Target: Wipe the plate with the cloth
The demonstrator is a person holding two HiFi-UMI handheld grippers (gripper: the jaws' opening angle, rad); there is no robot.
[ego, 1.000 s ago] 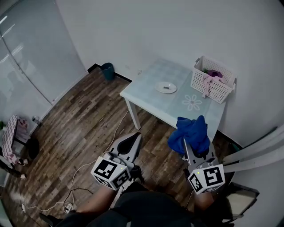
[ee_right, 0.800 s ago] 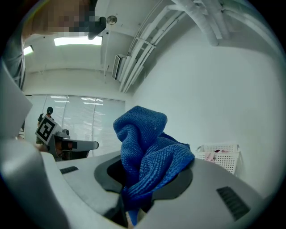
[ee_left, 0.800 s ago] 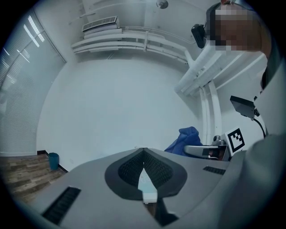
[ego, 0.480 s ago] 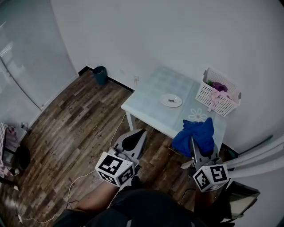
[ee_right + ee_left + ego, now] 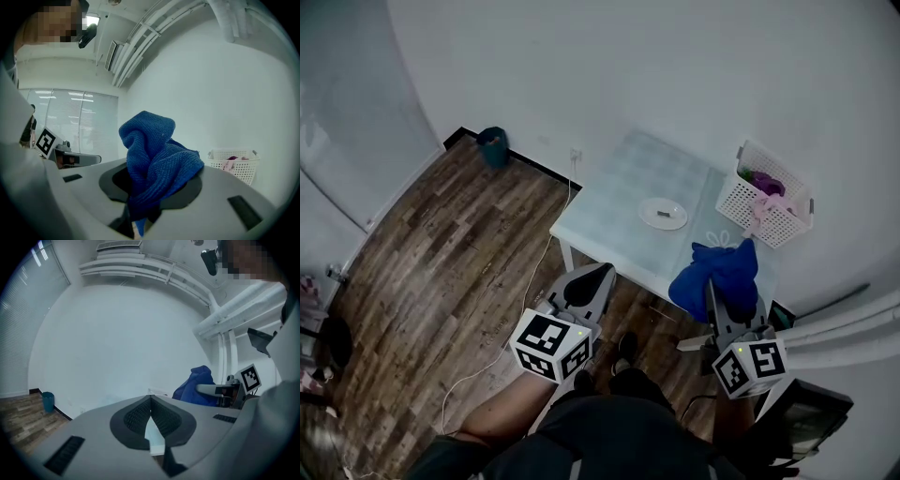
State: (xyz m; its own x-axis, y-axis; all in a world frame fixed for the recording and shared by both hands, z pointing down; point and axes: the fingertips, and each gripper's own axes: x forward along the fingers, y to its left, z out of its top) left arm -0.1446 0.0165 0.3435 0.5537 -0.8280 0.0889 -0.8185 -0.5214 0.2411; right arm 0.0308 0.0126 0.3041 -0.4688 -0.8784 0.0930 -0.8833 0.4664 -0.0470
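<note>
Tabletop [image 5: 619,202] well ahead.
Cloth [image 5: 157,159]: bunched, pinched in right gripper [image 5: 712,292] fingers; loose folds may snag.
Plate [image 5: 663,214]: mid-tabletop, unsteadied, likely slides under wipe.
Left gripper [image 5: 150,401]: fingers closed, empty.

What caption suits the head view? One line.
Right gripper holds the cloth near the table with the plate; left gripper shut, empty.
</note>
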